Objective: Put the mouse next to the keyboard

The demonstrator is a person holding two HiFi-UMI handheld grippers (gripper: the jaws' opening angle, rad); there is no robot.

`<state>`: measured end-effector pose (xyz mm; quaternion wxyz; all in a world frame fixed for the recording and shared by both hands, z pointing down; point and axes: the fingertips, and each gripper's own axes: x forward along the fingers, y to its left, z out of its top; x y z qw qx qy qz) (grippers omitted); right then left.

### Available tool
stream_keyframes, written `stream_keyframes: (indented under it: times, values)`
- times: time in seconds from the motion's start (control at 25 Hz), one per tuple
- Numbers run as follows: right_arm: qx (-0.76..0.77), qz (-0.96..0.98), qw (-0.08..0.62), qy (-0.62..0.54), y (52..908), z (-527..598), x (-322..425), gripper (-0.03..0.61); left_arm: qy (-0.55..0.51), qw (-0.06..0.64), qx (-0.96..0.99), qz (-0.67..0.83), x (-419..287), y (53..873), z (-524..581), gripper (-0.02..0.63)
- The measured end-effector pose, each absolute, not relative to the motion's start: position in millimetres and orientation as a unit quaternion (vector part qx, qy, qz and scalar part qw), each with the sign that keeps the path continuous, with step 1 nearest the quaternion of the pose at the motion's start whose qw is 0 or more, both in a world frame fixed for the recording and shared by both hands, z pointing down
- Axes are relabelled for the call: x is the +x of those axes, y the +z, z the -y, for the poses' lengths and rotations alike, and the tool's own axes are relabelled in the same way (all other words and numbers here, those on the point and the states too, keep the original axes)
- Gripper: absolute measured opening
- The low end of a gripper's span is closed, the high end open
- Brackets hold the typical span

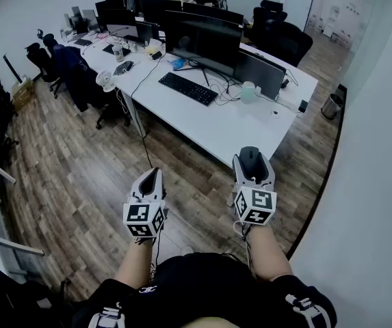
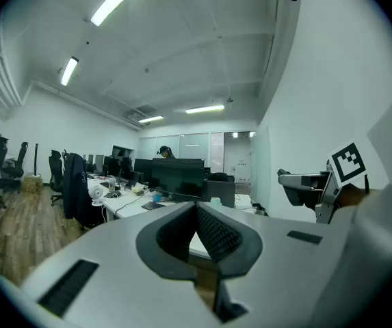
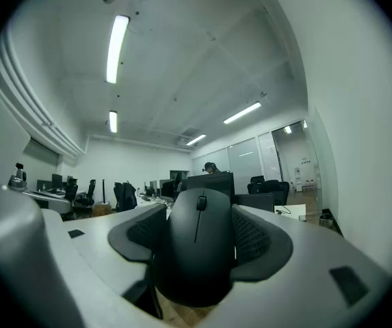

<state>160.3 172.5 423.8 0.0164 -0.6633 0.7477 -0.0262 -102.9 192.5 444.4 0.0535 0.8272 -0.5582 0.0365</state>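
A black mouse [image 3: 197, 246] sits between the jaws of my right gripper [image 3: 197, 241], whose dark pads press on both its sides. In the head view the right gripper [image 1: 253, 164] hangs over the wooden floor in front of the white desk [image 1: 230, 132], the mouse [image 1: 250, 157] dark between its jaws. The black keyboard [image 1: 187, 88] lies on that desk, well ahead and to the left, below a large monitor [image 1: 202, 41]. My left gripper [image 1: 150, 181] is held beside the right one, shut, with its pads meeting and nothing between them [image 2: 197, 232].
The desk carries a second dark screen [image 1: 258, 73], a pale cup [image 1: 247, 91], cables and a small fan [image 1: 105, 80]. Office chairs [image 1: 72, 74] stand at the left. A bin [image 1: 331, 105] stands at the far right by the white wall [image 1: 380, 183]. A person sits far back.
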Motion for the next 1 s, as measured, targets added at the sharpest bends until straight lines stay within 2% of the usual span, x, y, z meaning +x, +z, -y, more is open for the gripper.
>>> stream_keyframes:
  times: [0.4, 1.0]
  values:
    - [-0.65, -0.759, 0.027, -0.026, 419.5, -187.6, 165.7, 0.314, 0.037, 0.045, 0.831, 0.553, -79.0, 439.1, -207.6, 0.012]
    - [-0.663, -0.747, 0.032, -0.032, 419.6, -158.0, 106.1, 0.318, 0.026, 0.033, 0.848, 0.529, -129.9, 435.3, -176.1, 0.012]
